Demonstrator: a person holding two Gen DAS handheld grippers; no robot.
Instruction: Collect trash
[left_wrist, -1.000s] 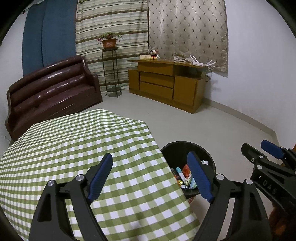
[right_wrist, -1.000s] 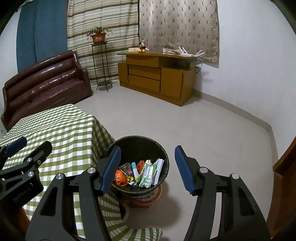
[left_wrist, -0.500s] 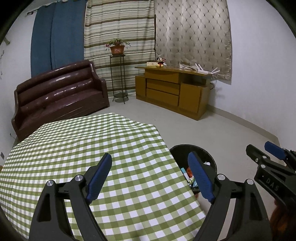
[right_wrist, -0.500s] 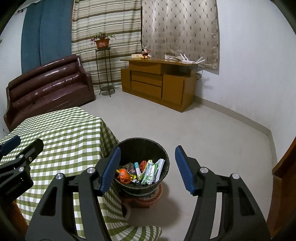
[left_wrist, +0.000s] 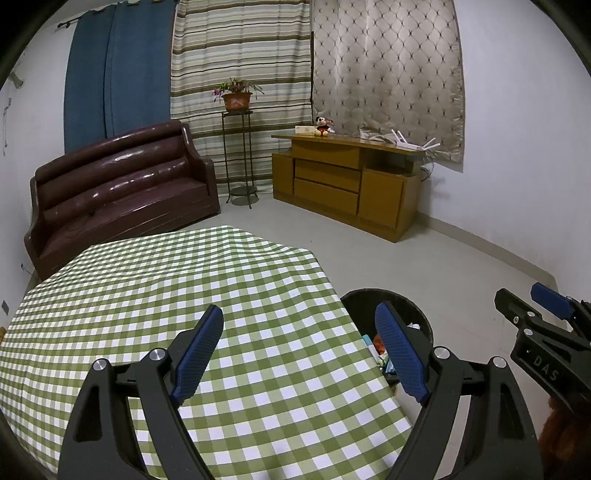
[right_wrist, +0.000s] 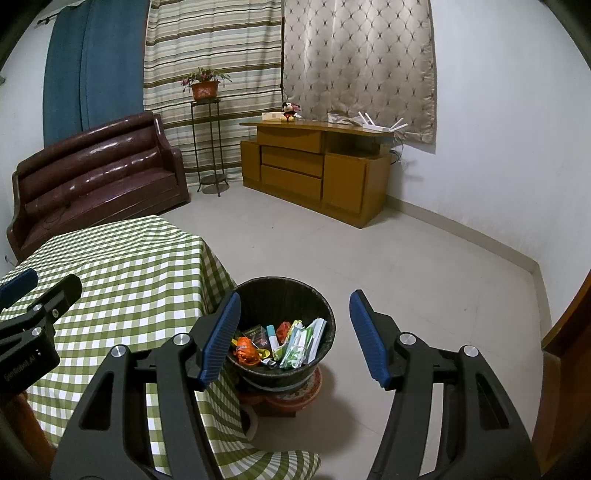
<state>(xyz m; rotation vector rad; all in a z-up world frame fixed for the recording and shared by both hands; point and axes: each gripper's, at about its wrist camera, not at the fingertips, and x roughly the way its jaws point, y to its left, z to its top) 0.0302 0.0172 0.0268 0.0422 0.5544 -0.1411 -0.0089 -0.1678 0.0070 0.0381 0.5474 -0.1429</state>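
The black round woven waste bin (right_wrist: 286, 314) stands on a low red stool on the floor just beside the corner of the table covered in green-and-white checked cloth (left_wrist: 184, 295), and it already holds the trash: an orange wrapper, green-and-white packets (right_wrist: 301, 343) and a small blue-capped tube. No litter shows on the cloth, so the collecting looks done or nearly done; the next move, if any, calls for a look round the bin and the floor for stray pieces before reaching again. The left tongs (left_wrist: 301, 354) hover over the cloth near the bin, tilted downward, blue pads wide apart with nothing between them. The right tongs (right_wrist: 293, 339) point down toward the bin from above, pads also apart and empty.
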